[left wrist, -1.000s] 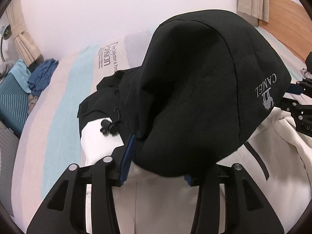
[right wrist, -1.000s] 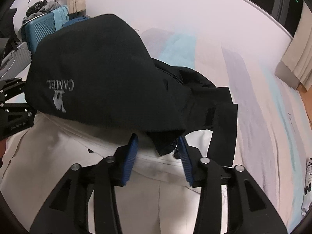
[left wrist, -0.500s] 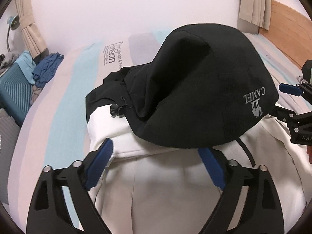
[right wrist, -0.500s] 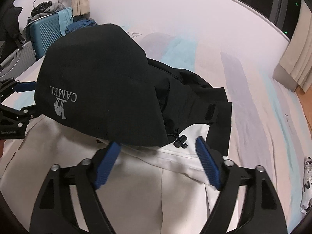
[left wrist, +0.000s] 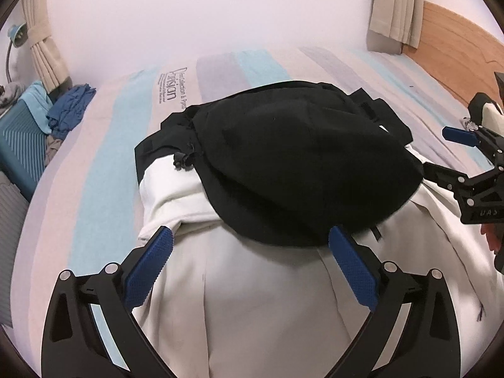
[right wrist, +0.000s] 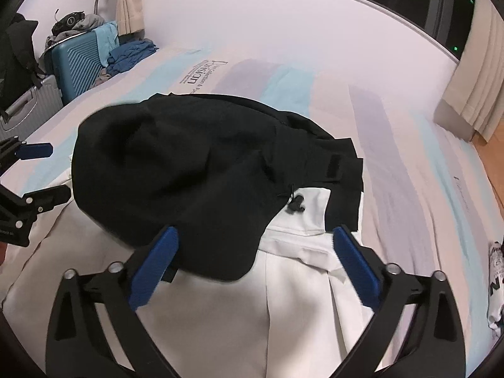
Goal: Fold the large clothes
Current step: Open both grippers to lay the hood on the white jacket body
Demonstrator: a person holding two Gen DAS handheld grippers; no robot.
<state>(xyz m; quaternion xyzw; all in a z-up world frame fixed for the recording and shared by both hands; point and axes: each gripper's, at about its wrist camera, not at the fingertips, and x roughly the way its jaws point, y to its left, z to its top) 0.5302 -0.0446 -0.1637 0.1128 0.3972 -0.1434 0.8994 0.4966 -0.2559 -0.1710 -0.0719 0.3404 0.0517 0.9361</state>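
Observation:
A large white jacket (left wrist: 267, 299) with a black hood (left wrist: 299, 173) lies on the striped bed. The hood is folded down flat over the jacket's white back. It also shows in the right wrist view, hood (right wrist: 176, 176) over white body (right wrist: 283, 308). My left gripper (left wrist: 249, 252) is open and empty, just short of the hood's near edge. My right gripper (right wrist: 255, 249) is open and empty, its left pad at the hood's edge. The right gripper also shows at the right of the left wrist view (left wrist: 469, 163).
The striped bedsheet (left wrist: 104, 157) spreads around the jacket. A teal suitcase (right wrist: 78, 63) with blue clothes (right wrist: 132, 55) stands past the bed's far left. Curtains (right wrist: 472, 88) and a wooden headboard (left wrist: 456, 50) are at the right. A small printed item (right wrist: 496, 286) lies at the right edge.
Both grippers let go of the black hood, opened wide and drew back. The hood dropped flat onto the jacket's back.

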